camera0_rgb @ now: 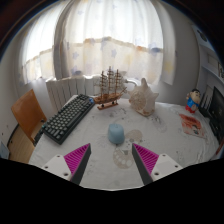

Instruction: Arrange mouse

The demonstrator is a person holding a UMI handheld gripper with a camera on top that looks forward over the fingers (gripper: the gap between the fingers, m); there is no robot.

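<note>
The gripper (111,160) hangs above a white table (160,125) with its fingers spread wide and nothing between them — the pink pads (77,157) face each other across bare tabletop. The mouse (116,132), pale blue, lies at twelve o'clock just ahead of the fingers, apart from both. A dark keyboard (68,117) runs off toward ten o'clock. Beyond the mouse, at about twelve, stands a model ship (110,88); a white figurine (144,98) sits at one o'clock — near the curtained window (115,35).
</note>
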